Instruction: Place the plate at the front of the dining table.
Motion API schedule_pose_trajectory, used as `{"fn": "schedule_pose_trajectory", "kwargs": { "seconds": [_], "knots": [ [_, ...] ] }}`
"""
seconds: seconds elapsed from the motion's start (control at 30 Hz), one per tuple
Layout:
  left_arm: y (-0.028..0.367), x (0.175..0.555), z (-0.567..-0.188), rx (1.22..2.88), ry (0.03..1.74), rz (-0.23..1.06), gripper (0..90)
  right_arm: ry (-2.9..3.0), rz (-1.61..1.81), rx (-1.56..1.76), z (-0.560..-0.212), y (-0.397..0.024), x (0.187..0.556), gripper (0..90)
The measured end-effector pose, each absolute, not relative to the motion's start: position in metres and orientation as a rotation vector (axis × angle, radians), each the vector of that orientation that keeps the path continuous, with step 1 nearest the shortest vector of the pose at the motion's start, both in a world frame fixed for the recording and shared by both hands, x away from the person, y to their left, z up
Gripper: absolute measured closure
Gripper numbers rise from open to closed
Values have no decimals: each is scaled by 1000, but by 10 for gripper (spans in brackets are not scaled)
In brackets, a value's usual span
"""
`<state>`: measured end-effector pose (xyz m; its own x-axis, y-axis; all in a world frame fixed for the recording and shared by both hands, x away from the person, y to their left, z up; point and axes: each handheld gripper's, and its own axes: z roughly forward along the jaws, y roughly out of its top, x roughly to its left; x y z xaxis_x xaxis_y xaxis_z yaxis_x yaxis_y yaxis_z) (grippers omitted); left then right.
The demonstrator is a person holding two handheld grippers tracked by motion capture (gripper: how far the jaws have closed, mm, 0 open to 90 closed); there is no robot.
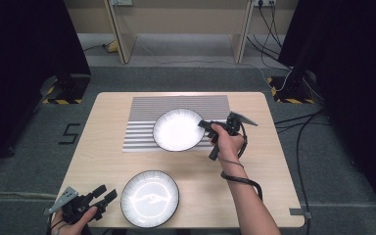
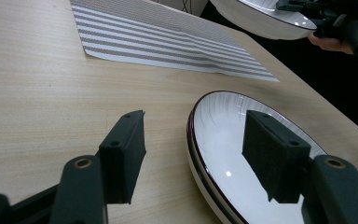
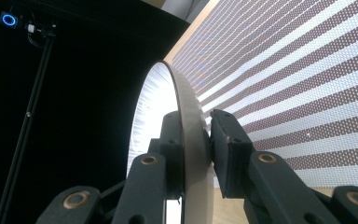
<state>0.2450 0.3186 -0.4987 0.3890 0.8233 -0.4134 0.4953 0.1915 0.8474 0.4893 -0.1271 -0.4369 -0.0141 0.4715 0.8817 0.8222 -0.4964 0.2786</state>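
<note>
- Grey carpet surrounds a light wooden table (image 1: 269, 161); black curtains hang at both sides, and a pale wooden frame stands beyond the far edge.
- We note a striped placemat (image 1: 142, 127) lying flat on the far half of the table, centred, short of the far edge. In the left gripper view (image 2: 168, 46) a shallow fold runs across it.
- We find a white plate with a dark rim (image 1: 177, 129) over the placemat's near right part. In the left gripper view (image 2: 261, 18) this plate appears lifted clear of the mat.
- Right gripper (image 1: 206, 125), held in the right hand (image 1: 227, 142), is at that plate's right rim. In the right gripper view its jaws are closed on the rim (image 3: 186, 121), one pad on the white upper face, the other on the underside, with the striped mat beyond.
- A second white plate with a dark rim (image 1: 150, 198) rests on bare wood at the near edge, left of centre.
- Left gripper (image 1: 103, 195), in the left hand (image 1: 73, 220), sits at the near left corner, just left of that plate. In the left gripper view its jaws stand wide apart; one is over bare table, the other above the plate's (image 2: 223, 140) inner face. We cannot tell whether that pad touches the plate.
</note>
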Motion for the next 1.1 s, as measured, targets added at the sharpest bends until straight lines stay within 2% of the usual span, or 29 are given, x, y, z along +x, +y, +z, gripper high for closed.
{"fn": "schedule_pose_trajectory", "kwargs": {
  "seconds": [1.1],
  "knots": [
    [319, 245, -500, 1462, 1256, 342, 385, -1305, -1506, -1997, -438, -126, 517, 752]
  ]
}}
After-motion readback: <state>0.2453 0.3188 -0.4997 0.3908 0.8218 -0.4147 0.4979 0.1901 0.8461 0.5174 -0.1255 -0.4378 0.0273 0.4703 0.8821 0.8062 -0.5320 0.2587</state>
